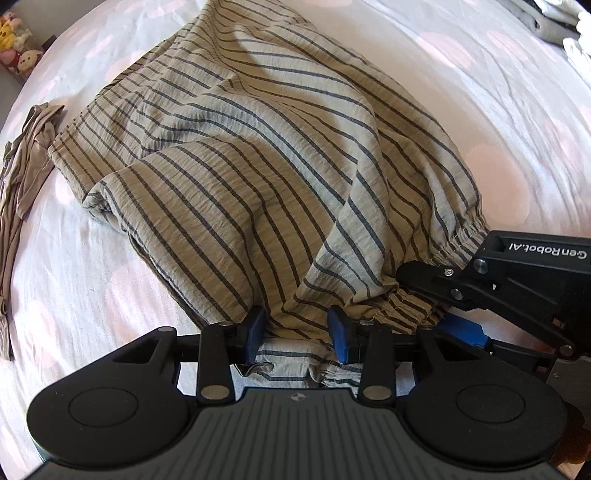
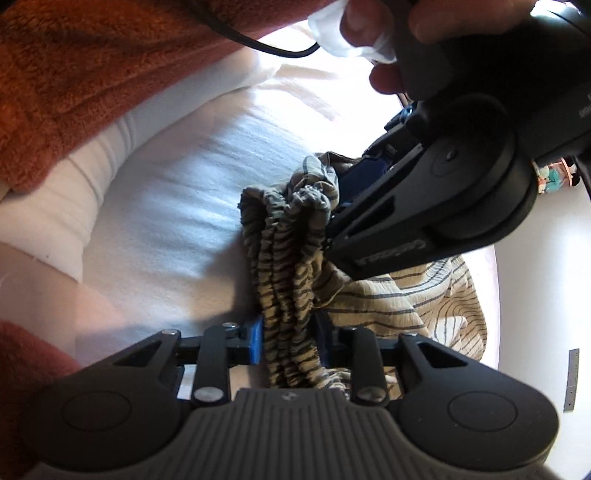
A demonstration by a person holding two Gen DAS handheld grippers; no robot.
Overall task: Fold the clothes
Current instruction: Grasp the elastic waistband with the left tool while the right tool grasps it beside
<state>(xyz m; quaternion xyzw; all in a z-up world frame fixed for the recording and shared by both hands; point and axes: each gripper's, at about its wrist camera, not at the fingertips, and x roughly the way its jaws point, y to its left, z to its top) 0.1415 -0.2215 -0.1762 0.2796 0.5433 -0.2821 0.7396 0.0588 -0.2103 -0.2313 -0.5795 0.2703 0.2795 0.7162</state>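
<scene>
**Both claws on the waistband, garment ready to be drawn out**

Right claw first: its blue pads are pressed onto the bunched elastic waistband of the striped garment, the gathered band running straight up between the fingers. That pinch gathers several layers at once, likely so the top edge can be pulled taut as one.

Left claw sits just beside it on the same band. Its pads stand partly apart with cloth lying between them; whether they truly bite the fabric is hard to call from the left wrist view, since the cloth drapes over the gap. From the right wrist view a hand grips that tool from above, the tool steeply tipped down onto the bunch.

Outward now: the garment spreads away from the claws across the middle of the bed, rumpled, nothing folded yet. A thin beige garment lies along the bed's left edge, clear of the work. Folded pale items wait at the far right corner.
</scene>
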